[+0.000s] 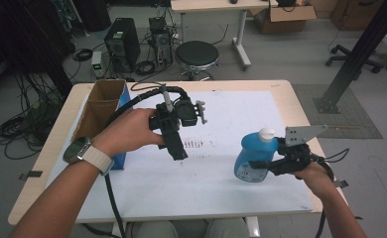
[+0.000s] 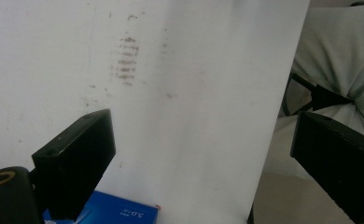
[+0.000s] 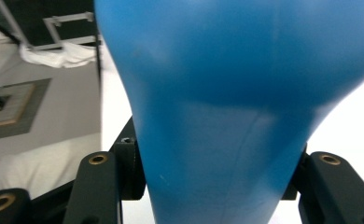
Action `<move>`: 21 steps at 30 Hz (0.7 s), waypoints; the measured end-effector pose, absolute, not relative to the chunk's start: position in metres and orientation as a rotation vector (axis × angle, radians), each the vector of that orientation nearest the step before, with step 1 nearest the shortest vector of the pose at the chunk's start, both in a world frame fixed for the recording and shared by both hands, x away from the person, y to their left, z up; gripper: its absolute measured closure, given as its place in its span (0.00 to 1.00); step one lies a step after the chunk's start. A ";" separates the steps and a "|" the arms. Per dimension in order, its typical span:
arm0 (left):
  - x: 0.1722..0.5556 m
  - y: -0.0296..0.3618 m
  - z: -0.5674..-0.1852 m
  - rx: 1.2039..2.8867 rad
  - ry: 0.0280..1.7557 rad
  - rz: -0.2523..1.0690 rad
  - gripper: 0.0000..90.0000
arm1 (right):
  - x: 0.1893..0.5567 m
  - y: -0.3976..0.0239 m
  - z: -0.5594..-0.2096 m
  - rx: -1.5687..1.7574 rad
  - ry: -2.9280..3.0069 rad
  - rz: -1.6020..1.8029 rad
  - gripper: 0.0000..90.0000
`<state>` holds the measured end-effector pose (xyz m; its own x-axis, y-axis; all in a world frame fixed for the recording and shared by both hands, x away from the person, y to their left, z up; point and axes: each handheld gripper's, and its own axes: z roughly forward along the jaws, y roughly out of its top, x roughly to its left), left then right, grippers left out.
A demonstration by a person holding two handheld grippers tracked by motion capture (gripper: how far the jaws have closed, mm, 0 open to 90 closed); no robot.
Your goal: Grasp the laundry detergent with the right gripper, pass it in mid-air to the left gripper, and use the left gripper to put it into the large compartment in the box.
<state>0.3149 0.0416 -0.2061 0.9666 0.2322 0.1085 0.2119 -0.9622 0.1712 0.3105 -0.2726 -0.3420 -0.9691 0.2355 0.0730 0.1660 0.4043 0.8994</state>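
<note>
The left gripper (image 1: 177,144) is black and blocky, with a thick black cable looping from its top and a small grey fitting on its side. The left wrist wears a watch (image 1: 77,149) with a dark face and a pale woven strap. The right gripper (image 1: 261,166) is also black, topped by a grey three-cornered plate with small holes, with thin black cable trailing behind. Its arms show brass-coloured rivets. The person's trousers (image 1: 181,229) are light grey-green.

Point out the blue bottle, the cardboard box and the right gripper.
blue bottle (image 1: 248,161): high view, on its blue body below the white cap.
cardboard box (image 1: 95,111): high view, on its brown inner wall.
right gripper (image 1: 261,166): high view, between its jaws, clamped on the bottle.
</note>
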 end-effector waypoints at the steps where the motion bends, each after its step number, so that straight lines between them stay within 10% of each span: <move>1: 0.312 0.038 -0.203 2.959 0.314 0.185 0.08 | 0.310 -0.265 -0.338 0.338 2.597 1.660 0.49; 21: 0.295 0.023 -0.188 2.971 0.212 0.183 0.08 | 0.316 -0.189 -0.332 0.086 2.722 1.673 0.49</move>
<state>0.2950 0.0228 -0.1877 0.9825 0.1499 0.1102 0.1307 -0.9776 0.1647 0.3165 -0.1886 -0.3323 -0.9971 0.0172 0.0743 0.0741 0.4507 0.8896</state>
